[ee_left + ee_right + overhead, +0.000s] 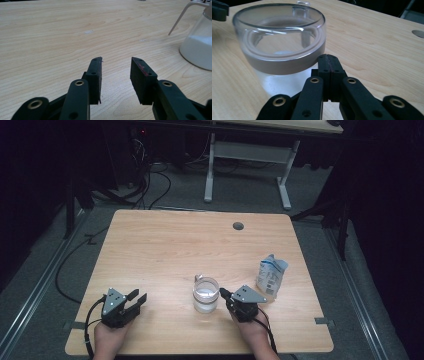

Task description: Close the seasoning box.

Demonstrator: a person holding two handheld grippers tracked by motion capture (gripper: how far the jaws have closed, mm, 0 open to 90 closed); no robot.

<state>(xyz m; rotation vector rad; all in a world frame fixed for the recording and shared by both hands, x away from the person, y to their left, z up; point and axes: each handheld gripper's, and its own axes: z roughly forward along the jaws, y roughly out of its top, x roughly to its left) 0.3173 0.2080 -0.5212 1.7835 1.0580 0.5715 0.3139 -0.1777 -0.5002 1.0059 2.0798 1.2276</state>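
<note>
A clear glass jar [206, 295] stands upright on the desk [165, 245], mouth up, with white powder in its lower part. A wire bail [180, 15] leans off its rim. My right hand-held gripper [223, 293] is clenched on nothing, its tips just beside the jar's grey collar; I cannot tell if they touch. My left hand-held gripper [138, 297] is released, well apart. A white-blue pouch [271, 275] stands near the jar's right.

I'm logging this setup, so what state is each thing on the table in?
Clear glass jar with grey-banded lid: upright, lid on, white powder inside.
White and blue pouch: standing, top crumpled.
Left gripper: fingers open, nothing between them.
Right gripper: fingers shut, tips right at the jar, holding nothing.
</note>
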